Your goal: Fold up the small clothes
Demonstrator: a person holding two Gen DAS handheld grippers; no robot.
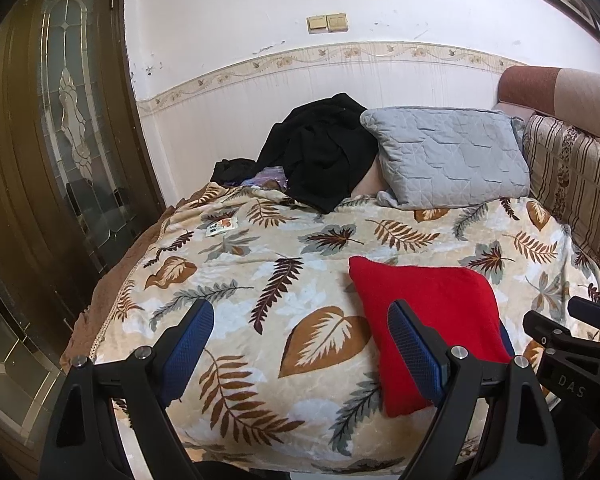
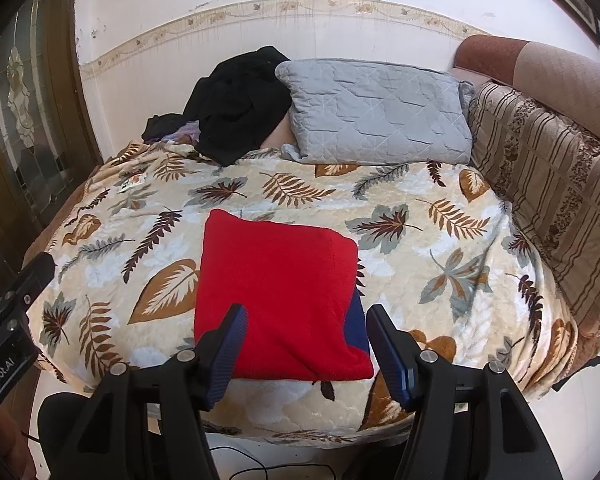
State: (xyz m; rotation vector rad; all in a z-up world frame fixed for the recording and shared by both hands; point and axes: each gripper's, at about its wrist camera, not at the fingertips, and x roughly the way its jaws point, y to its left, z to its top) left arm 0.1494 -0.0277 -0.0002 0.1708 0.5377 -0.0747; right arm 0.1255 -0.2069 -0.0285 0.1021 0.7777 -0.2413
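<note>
Fingers of the left gripper (image 1: pixel 300 344) stand wide apart with nothing between them, hovering above the leaf-patterned blanket (image 1: pixel 260 256) just left of the red garment (image 1: pixel 428 312); its right finger overlaps the garment's near left edge in the left wrist view, though whether it touches cannot be told. The right gripper (image 2: pixel 306 344) also has its fingers spread wide and empty, poised over the near edge of the red garment (image 2: pixel 276 292), one finger toward each side of that edge. The garment lies folded into a flat rough square on the blanket (image 2: pixel 420 216), with a strip of dark blue fabric (image 2: pixel 358 328) showing at its near right corner. Beyond the garment, at the far end of the bed, a grey quilted pillow (image 2: pixel 376 116) leans by the wall, and a black heap of clothes (image 2: pixel 236 108) sits just left of the pillow. Right of the garment, striped cushions (image 2: pixel 548 184) line the blanket's edge. Far left of it stands a dark wooden door (image 1: pixel 60 140) with patterned glass.
</note>
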